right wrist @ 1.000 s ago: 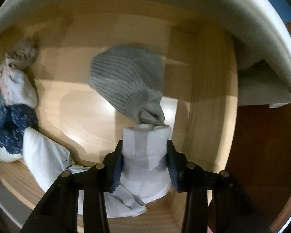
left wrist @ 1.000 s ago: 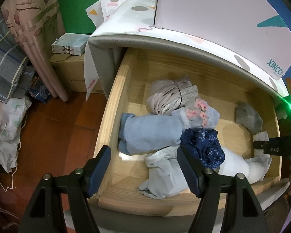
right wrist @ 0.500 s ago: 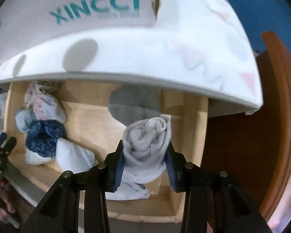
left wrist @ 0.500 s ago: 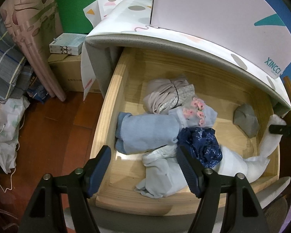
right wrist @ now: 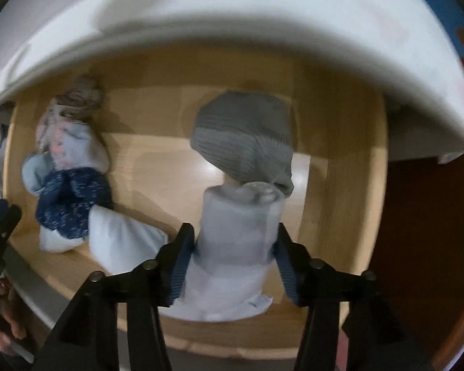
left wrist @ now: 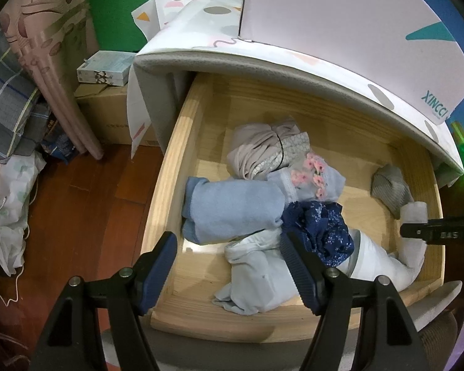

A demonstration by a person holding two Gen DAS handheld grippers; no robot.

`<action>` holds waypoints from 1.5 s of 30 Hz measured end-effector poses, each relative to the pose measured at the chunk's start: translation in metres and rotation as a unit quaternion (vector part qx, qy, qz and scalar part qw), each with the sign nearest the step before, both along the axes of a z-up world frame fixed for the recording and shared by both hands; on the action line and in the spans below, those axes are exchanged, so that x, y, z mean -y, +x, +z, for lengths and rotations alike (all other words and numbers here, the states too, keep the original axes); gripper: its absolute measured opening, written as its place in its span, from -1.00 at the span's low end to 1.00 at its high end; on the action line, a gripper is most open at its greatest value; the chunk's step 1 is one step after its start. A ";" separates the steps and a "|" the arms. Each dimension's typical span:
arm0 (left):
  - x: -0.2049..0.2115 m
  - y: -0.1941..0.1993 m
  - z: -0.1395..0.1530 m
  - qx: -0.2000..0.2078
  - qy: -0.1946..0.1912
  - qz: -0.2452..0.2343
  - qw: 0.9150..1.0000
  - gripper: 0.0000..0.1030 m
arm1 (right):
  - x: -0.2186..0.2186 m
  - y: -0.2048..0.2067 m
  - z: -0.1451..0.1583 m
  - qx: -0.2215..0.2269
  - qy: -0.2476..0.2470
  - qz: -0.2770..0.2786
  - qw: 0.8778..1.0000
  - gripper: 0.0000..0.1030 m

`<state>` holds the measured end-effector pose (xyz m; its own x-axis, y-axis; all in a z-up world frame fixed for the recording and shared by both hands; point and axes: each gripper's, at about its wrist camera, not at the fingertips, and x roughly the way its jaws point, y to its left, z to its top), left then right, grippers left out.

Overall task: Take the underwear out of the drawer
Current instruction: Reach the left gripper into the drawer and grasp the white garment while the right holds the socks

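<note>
- The right gripper (right wrist: 232,256) pointed down into the wooden drawer (left wrist: 170,167), its jaws just loosened around the white rolled garment (right wrist: 235,241) — the roll stood between them at the 6 o'clock front corner, and whether the pads pressed it could not be told.
- Re-closing squarely on the roll's middle before lifting looked wise.
- The left gripper (left wrist: 232,266) hovered half-open, empty, over the front rail.

Pale wood drawer (left wrist: 170,173): white rolled underwear (right wrist: 238,235) in my blue-padded right hand-held gripper (right wrist: 232,256), grey ribbed piece (right wrist: 247,142), navy white-speckled piece (left wrist: 321,232), light blue roll (left wrist: 232,210), beige bundle (left wrist: 263,151), pink flower trim (left wrist: 315,173).
</note>
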<state>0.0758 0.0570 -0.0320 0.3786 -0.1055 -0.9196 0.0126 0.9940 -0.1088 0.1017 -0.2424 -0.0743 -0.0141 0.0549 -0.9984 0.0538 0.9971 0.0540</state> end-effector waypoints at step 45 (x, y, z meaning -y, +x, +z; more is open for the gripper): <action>0.041 0.039 -0.072 -0.220 -0.029 -0.028 0.975 0.15 | 0.039 -0.047 -0.016 0.057 0.059 -0.044 0.996 0.00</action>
<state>0.1148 0.0163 -0.1041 -0.0591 -0.1717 -0.9834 0.0050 0.9850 -0.1723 0.0544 -0.2812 -0.0908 0.1089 0.1688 -0.9796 0.1282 0.9749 0.1823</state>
